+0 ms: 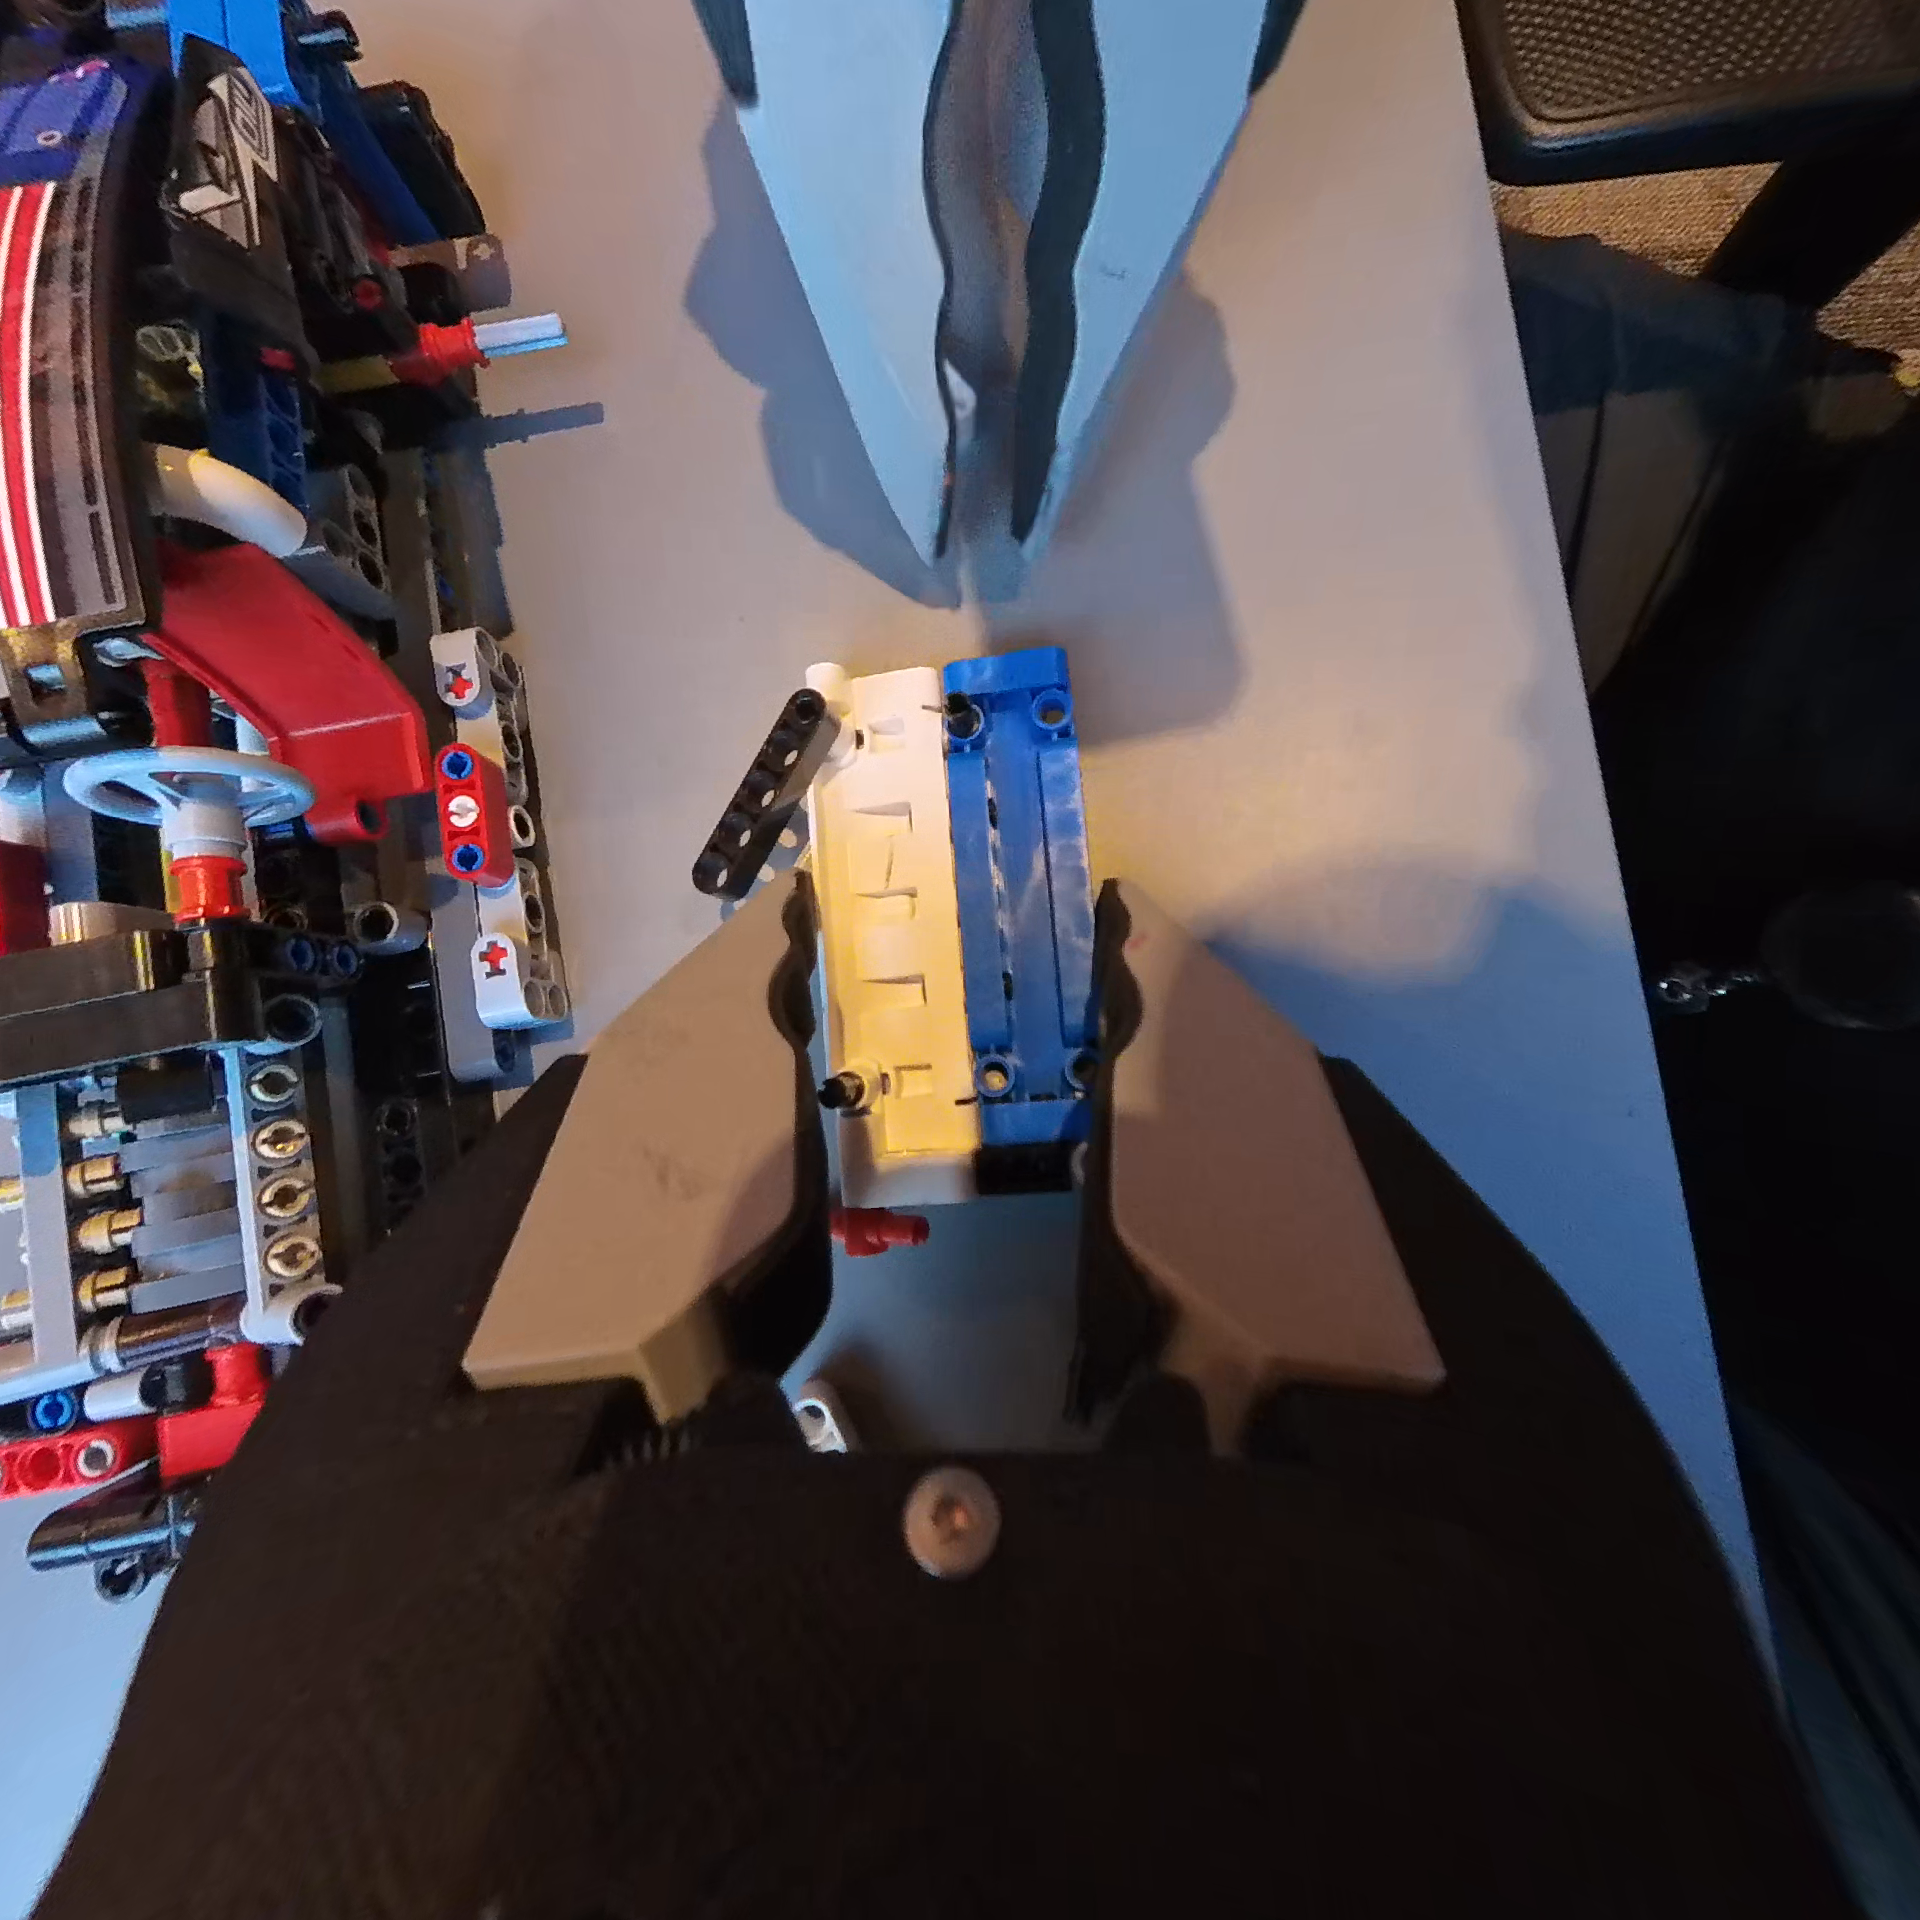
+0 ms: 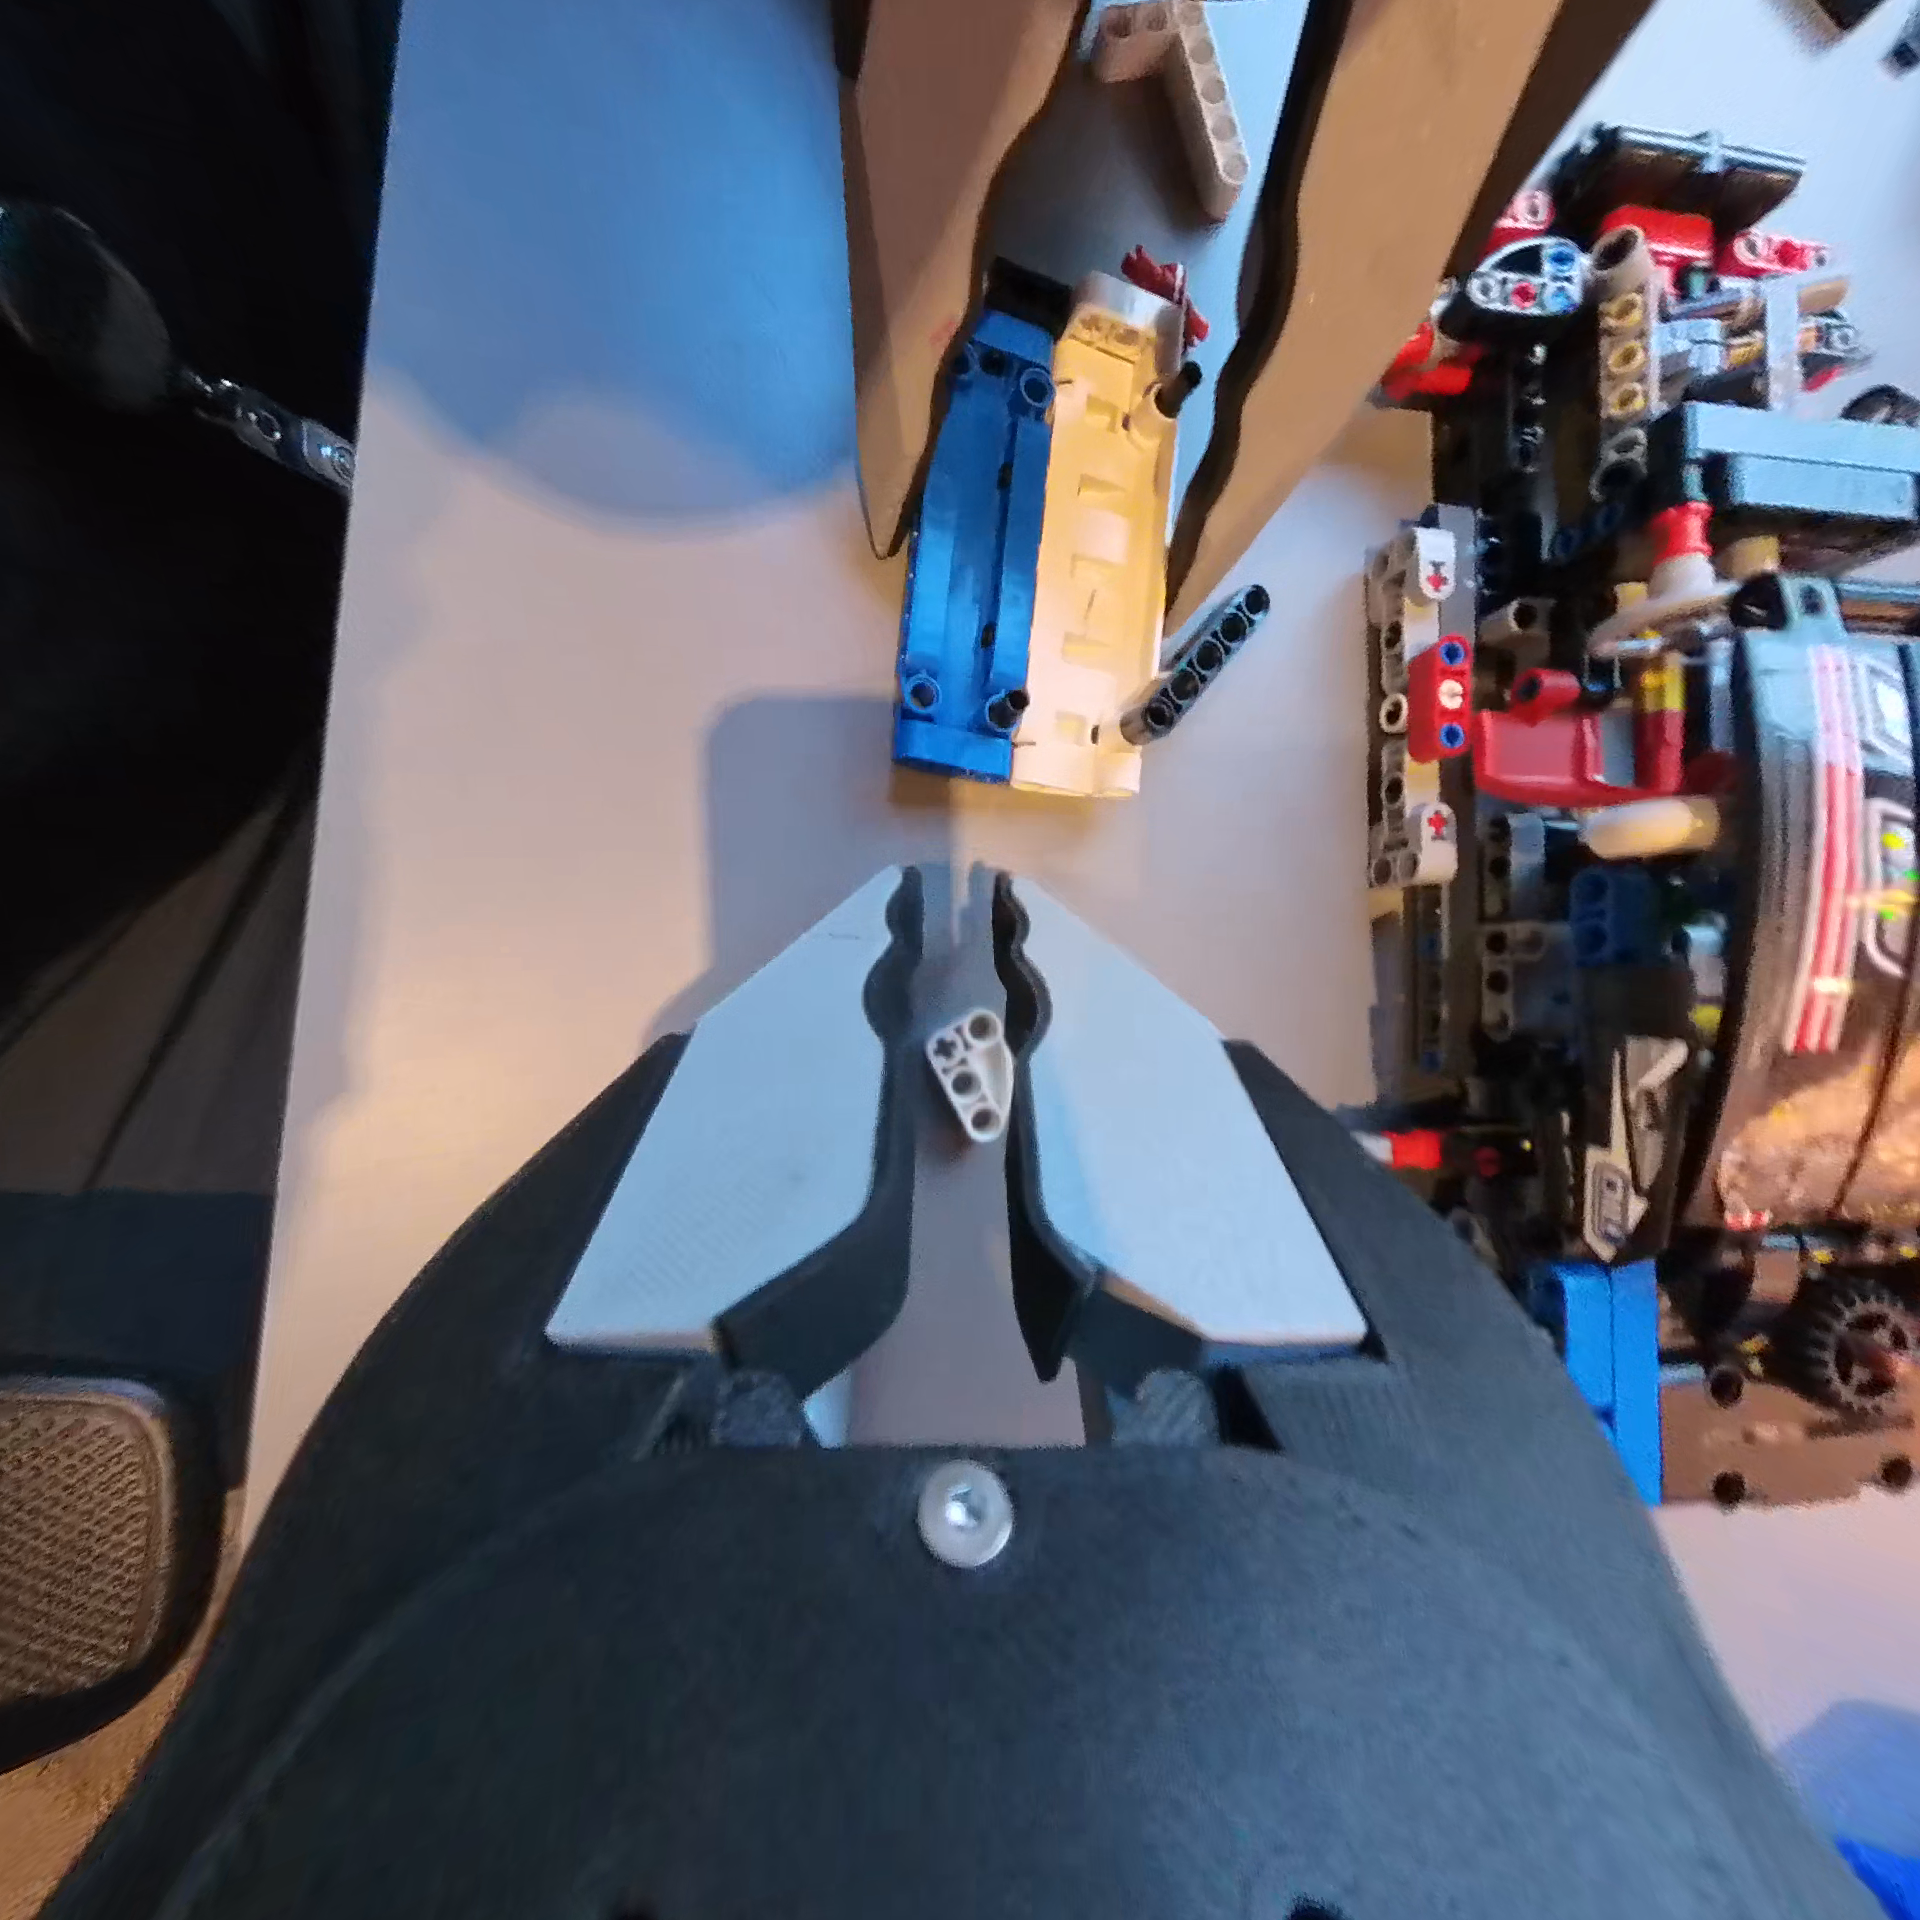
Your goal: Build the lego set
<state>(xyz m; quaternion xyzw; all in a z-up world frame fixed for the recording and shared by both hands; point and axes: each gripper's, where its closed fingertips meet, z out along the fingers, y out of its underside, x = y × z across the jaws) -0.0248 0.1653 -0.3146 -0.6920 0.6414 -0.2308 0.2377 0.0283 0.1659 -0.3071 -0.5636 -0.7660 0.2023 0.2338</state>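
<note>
A blue-and-white Lego sub-assembly [image 1: 966,914] lies on the white table [image 1: 1299,520], with a black holed beam [image 1: 764,800] hinged off its white side and a red pin [image 1: 878,1231] at its near end. My left gripper [image 1: 956,899] straddles it, fingers against both long sides. The sub-assembly also shows in the right wrist view [image 2: 1023,561], between the left gripper's fingers [image 2: 883,312]. My right gripper [image 2: 956,883] points at the sub-assembly's end, just short of it, nearly closed on a small light-grey connector piece [image 2: 968,1081].
The large red, blue and black car model [image 1: 208,727] stands along the table's side, also in the right wrist view [image 2: 1662,727]. A light-grey beam [image 2: 1195,114] lies beyond the left gripper. The table edge and a dark chair [image 1: 1714,104] are on the other side. The tips of one gripper are about 6 centimeters away from the tips of the other.
</note>
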